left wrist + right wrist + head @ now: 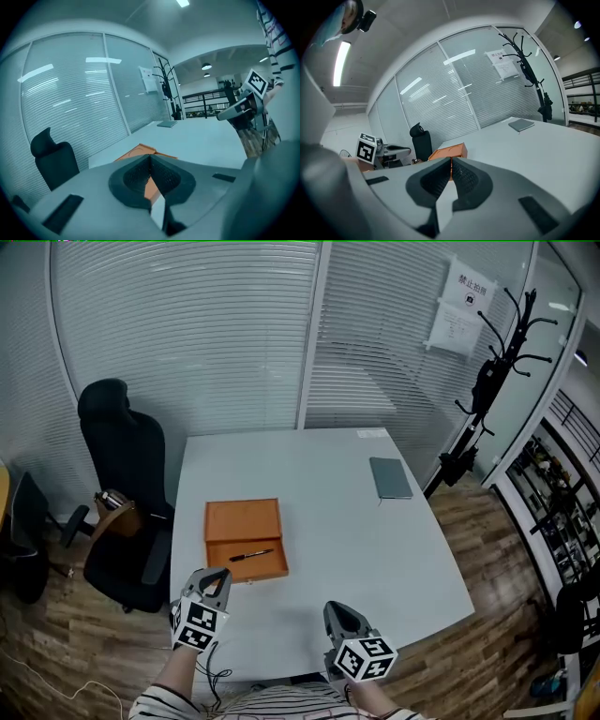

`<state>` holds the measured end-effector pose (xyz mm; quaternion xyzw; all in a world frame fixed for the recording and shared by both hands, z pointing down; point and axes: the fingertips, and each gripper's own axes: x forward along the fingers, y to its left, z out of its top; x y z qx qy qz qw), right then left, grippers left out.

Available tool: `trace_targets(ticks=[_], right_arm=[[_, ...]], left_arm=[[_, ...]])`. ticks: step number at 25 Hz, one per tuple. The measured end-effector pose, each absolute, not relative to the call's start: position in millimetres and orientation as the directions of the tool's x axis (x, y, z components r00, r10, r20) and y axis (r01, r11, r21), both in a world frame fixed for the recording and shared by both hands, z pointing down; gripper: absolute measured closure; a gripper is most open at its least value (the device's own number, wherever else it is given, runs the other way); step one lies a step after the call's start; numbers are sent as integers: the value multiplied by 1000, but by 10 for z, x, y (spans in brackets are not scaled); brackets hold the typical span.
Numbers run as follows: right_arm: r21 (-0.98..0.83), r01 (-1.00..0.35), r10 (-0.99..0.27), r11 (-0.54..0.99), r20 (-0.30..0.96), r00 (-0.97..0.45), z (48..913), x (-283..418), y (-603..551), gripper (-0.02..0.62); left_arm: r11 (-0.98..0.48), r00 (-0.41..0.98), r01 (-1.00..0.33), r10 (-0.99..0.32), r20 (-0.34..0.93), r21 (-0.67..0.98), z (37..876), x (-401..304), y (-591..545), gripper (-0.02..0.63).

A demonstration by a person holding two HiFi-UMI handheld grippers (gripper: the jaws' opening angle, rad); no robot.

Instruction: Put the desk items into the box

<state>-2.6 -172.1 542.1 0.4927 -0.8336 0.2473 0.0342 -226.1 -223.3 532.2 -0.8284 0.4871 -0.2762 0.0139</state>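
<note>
An orange box [244, 521] lies open on the white table [375, 559], left of centre, with a black pen [251, 555] in its near half. A grey notebook [390, 477] lies at the table's far right. My left gripper [214, 576] hovers at the near edge just in front of the box, shut and empty. My right gripper [336, 611] hangs over the near edge to the right, also shut and empty. In the left gripper view the closed gripper [150, 157] points over the box [137, 151] toward the notebook [167, 124]. In the right gripper view the box [450, 151] sits beyond the closed gripper [451, 159], with the notebook [521, 124] far right.
A black office chair [122, 484] stands at the table's left side, with a wooden seat [117, 517] beside it. A black coat stand [487, 381] rises beyond the far right corner. Glass walls with blinds [206, 334] close off the back. Wooden floor surrounds the table.
</note>
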Motion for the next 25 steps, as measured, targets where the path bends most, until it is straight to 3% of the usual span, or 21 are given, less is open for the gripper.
trace_targets(ticks=[10,25], right_arm=[[-343,-834,-798,431,287,-530,5389,-205,-1449,570],[-303,-830,-781,469,296,-549,5401,-505,-1077,571]], left_arm=[[-441,362,-868,-877,317,-227,5030,-2372,-1491,584],[-409,352,-895,-893,281,-179,5123,-2508,-714,584]])
